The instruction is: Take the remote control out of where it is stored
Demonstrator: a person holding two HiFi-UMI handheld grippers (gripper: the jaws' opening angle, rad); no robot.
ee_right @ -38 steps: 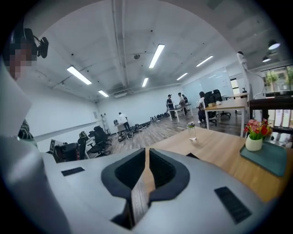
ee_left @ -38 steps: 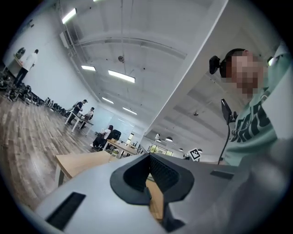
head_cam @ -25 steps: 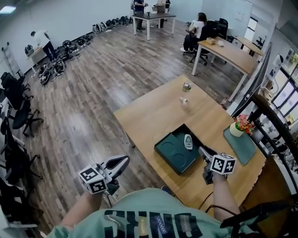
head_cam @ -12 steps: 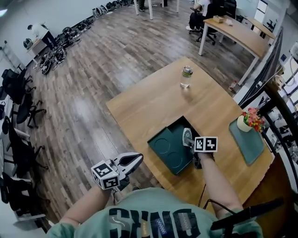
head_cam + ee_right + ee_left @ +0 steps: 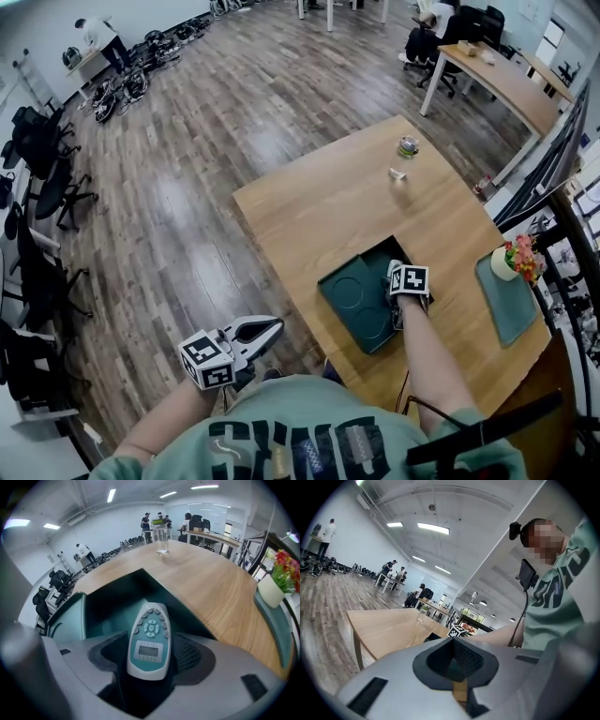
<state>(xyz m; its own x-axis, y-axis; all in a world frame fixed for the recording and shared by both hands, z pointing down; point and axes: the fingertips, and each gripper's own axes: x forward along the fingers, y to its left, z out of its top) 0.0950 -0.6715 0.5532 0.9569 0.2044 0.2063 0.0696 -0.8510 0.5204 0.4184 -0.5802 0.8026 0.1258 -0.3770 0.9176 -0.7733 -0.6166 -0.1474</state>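
Observation:
A white and teal remote control [image 5: 150,639] lies in a dark green open tray [image 5: 352,291] on the wooden table [image 5: 319,206]. My right gripper [image 5: 401,281] points steeply down over the tray's right part. Its jaws have just been opening, and in the right gripper view the remote lies between the two pads [image 5: 187,654] with a gap on either side. In the head view the gripper's marker cube hides most of the remote. My left gripper [image 5: 267,330] hangs off the table's near left side, jaws together and empty, its tips [image 5: 457,660] aimed level across the table.
A clear bottle [image 5: 406,150] stands at the table's far end. A flower pot [image 5: 511,262] sits on a green mat [image 5: 514,305] to the right. Beside the table on the left is wooden floor, with office chairs [image 5: 42,169] along the wall.
My right gripper has come down from beside the tray onto the remote and its jaws have spread around it. The left gripper has sunk a little.

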